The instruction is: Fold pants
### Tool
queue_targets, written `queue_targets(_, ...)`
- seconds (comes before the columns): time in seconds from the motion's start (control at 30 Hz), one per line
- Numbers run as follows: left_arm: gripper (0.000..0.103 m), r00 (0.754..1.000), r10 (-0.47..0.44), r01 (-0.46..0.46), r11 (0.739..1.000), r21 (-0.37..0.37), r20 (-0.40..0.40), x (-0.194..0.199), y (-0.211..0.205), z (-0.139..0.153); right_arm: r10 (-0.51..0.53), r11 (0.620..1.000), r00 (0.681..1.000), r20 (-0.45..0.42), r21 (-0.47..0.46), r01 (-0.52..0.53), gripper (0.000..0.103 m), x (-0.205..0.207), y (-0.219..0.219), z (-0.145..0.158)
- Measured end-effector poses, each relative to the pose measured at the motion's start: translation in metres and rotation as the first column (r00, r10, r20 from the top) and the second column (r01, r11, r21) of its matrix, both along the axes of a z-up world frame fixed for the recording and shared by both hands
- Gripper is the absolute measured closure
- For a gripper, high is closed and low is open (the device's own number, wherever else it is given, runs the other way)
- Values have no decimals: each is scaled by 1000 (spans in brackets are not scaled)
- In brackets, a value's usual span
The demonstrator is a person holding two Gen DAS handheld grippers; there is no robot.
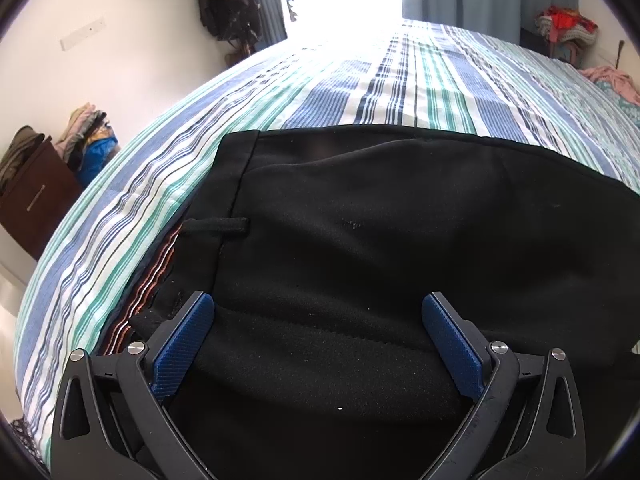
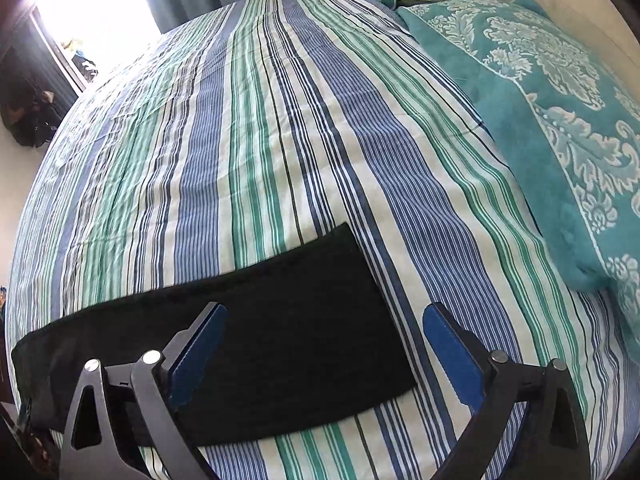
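Observation:
Black pants (image 1: 380, 232) lie flat on the striped bed (image 1: 400, 80), waistband with a belt loop at the left. My left gripper (image 1: 318, 308) is open just above the waist end, blue pads spread wide, nothing between them. In the right wrist view the leg end of the pants (image 2: 280, 320) lies across the striped sheet (image 2: 240, 140). My right gripper (image 2: 322, 316) is open above the hem end, its left finger over the fabric and its right finger over the sheet. Neither gripper holds cloth.
A teal patterned blanket (image 2: 552, 128) covers the bed's right side. A pink cloth (image 1: 612, 80) lies at the far corner. A dark wooden dresser (image 1: 36, 200) with piled clothes stands left of the bed. Curtains and a bright window are behind.

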State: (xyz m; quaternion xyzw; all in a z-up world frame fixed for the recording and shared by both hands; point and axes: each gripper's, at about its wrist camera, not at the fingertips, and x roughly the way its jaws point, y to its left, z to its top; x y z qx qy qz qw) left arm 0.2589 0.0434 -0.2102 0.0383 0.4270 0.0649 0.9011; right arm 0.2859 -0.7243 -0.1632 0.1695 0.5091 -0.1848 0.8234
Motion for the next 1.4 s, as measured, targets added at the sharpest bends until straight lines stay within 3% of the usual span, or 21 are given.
queue_targets(0.13, 1, 1000, 0, 0, 1000, -2, 6, 1, 0, -2, -11, 997, 997, -73, -82, 5, 21, 38, -6, -26)
queue_targets(0.2, 1, 1000, 0, 0, 1000, 1, 8, 1, 0, -2, -31, 998, 995, -95, -53, 26, 50, 36, -11, -42)
queue_targets(0.23, 1, 1000, 0, 0, 1000, 3, 8, 2, 0, -2, -36, 999, 997, -65, -12, 35, 79, 32, -12, -43)
queue_targets(0.27, 1, 1000, 0, 0, 1000, 4, 8, 2, -1, -3, -53, 998, 998, -30, -15, 53, 91, 24, -12, -39)
queue_targets(0.43, 1, 1000, 2, -2, 1000, 14, 5, 2, -2, -2, 41, 997, 974, 223, -71, -25, 95, -47, 26, 19)
queue_targets(0.57, 1, 1000, 4, -4, 1000, 27, -1, 3, -4, -1, 133, 985, 932, 336, -152, -86, 95, -151, 89, 61)
queue_targets(0.7, 1, 1000, 12, -12, 999, 45, -9, 3, -6, 0, 4, 995, 923, 385, -97, 36, 103, -272, 122, 53)
queue_targets(0.83, 0, 999, 35, -33, 998, 62, -38, 6, -7, 4, -286, 949, 910, 301, -41, 311, 103, -369, 119, 19)
queue_targets(0.93, 0, 994, 52, -45, 997, 69, -91, 4, -9, 13, -437, 895, 848, 300, 50, 443, 95, -411, 116, 12)
queue_targets(1.0, 1, 993, 54, -50, 998, 41, -101, -5, -9, 21, -462, 883, 811, 359, 106, 457, 68, -430, 117, 20)
queue_targets(1.03, 1, 994, 55, -54, 998, 14, -98, -13, -8, 26, -459, 885, 803, 379, 118, 450, 40, -433, 122, 24)
queue_targets(1.07, 1, 994, 48, -50, 998, -23, -98, -21, -8, 29, -445, 893, 800, 402, 136, 429, 31, -430, 127, 27)
queue_targets(1.13, 1, 995, 27, -35, 996, -80, -94, -38, -8, 35, -398, 916, 802, 445, 248, 317, 31, -413, 139, 26)
queue_targets(1.17, 1, 996, 10, -19, 995, -98, -93, -46, -8, 38, -385, 909, 802, 457, 340, 242, 31, -399, 144, 20)
queue_targets(1.23, 1, 995, -28, 17, 993, -117, -91, -62, -12, 43, -403, 845, 795, 453, 519, 132, 31, -373, 152, 1)
queue_targets(1.3, 1, 995, -62, 53, 992, -110, -80, -77, -15, 47, -453, 768, 803, 387, 626, 132, 31, -347, 153, -23)
queue_targets(1.4, 1, 991, -115, 108, 990, -94, -73, -95, -18, 52, -542, 719, 774, 328, 657, 225, 31, -326, 145, -51)
